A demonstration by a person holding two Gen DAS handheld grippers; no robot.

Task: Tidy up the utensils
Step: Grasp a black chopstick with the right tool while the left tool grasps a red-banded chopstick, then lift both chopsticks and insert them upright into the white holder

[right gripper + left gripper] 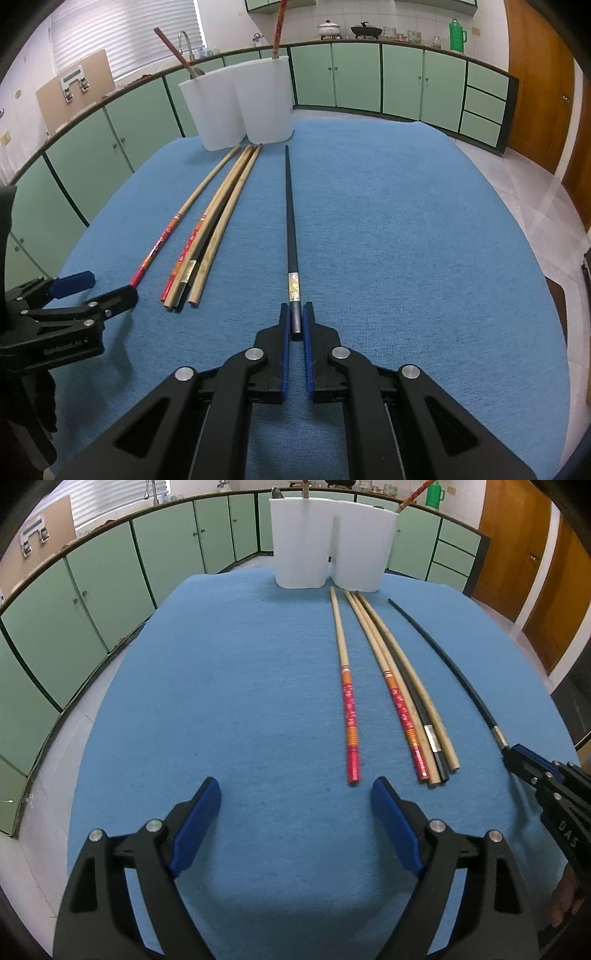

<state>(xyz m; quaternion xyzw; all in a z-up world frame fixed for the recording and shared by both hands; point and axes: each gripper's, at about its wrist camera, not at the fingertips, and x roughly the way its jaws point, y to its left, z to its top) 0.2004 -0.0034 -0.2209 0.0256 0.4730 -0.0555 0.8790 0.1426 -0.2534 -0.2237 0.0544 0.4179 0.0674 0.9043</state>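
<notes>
The black chopstick (289,221) lies on the blue desk (406,240), right of the other chopsticks, its tip pointing far toward the white holder (240,107); its near butt end is clenched between the right tongs (296,325). The step appears to be carrying it to the holder, so a firm pinch should be kept, the butt lifted first and the tip swung upright before it is lowered into a compartment. Slightly left, a bundle of chopsticks (406,701) and a lone red-handled chopstick (349,709) remain to be taken. The left tongs (295,797) are held released, nothing between them, near that red handle.
</notes>
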